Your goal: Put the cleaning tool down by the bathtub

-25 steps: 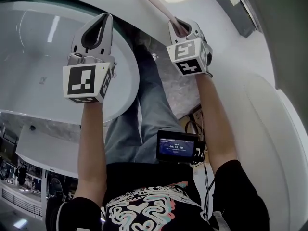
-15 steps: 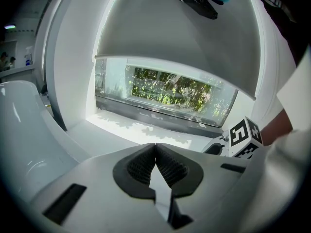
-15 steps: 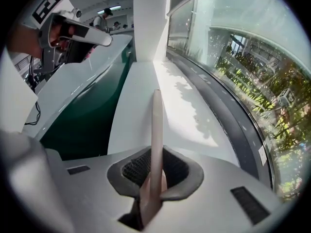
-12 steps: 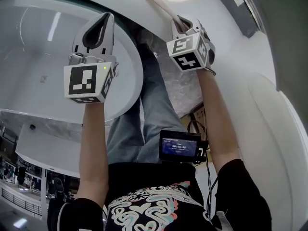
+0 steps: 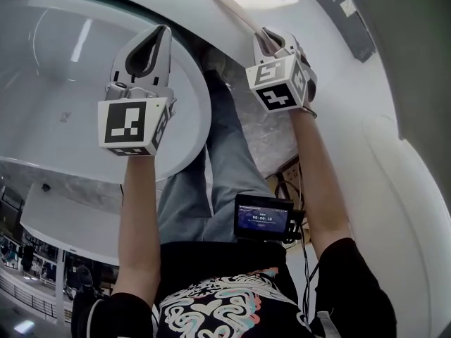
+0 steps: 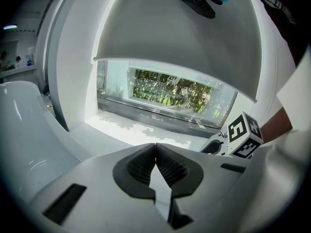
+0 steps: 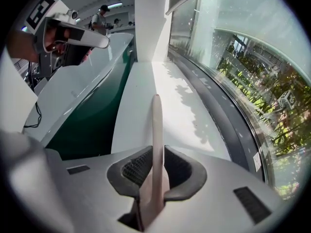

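Little has changed: both our grippers have drifted slightly rightward. The right gripper (image 5: 266,41) (image 7: 154,155) still clamps the slim pale handle of the cleaning tool (image 5: 229,7) (image 7: 156,125). The tool is held out over the white ledge (image 7: 180,110) that runs along the window, past the bathtub (image 5: 192,90) rim. Our left gripper (image 5: 156,37) (image 6: 155,148) is pinched together on nothing. We judge that the set-down has not yet begun.

Small black device with lit screen (image 5: 263,218) at waist, over black patterned T-shirt (image 5: 211,298) and blue jeans (image 5: 220,146); long window with green foliage (image 6: 170,89) above sunlit white sill (image 6: 131,129), grey blind (image 6: 180,38) partly lowered
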{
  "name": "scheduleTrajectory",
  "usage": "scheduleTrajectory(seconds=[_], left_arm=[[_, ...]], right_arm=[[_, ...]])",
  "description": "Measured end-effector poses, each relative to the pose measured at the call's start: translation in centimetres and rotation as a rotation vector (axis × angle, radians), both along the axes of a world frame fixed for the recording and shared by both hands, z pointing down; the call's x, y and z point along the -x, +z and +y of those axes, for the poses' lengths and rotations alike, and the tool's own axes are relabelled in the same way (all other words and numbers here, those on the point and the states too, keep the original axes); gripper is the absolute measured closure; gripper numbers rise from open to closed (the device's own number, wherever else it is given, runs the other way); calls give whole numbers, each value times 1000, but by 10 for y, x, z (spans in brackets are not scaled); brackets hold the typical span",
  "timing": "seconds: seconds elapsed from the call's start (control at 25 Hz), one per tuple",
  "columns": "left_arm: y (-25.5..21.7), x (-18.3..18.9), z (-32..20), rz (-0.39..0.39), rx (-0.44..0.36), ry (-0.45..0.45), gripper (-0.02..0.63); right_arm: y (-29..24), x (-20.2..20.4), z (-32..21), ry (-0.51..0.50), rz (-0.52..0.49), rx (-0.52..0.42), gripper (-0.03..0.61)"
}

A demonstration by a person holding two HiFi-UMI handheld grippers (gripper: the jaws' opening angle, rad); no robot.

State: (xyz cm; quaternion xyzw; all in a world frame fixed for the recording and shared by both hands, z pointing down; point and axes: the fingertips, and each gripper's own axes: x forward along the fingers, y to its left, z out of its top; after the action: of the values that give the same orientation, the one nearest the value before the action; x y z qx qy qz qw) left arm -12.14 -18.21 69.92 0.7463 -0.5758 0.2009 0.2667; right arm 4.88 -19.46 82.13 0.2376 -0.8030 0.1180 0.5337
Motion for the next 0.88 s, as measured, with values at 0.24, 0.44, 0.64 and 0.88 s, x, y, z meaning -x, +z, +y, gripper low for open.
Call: scheduleTrajectory(seconds=[0.24,0.44,0.64,0.88], left_arm=[[-3,-3,4,-15,-6,10,597],[-5,-2,8,-19,-10,3,597],[-11,-1,13,-28,-19,-6,597],[-22,0,16,-50,-40,0,597]], right_arm=[[-1,-2,3,26,-13,26,508],[-3,-3,7,43,-22,37,508],[-7,-6,7,49,-25,31,508],[-18,-7,7,65,-40,12,508]])
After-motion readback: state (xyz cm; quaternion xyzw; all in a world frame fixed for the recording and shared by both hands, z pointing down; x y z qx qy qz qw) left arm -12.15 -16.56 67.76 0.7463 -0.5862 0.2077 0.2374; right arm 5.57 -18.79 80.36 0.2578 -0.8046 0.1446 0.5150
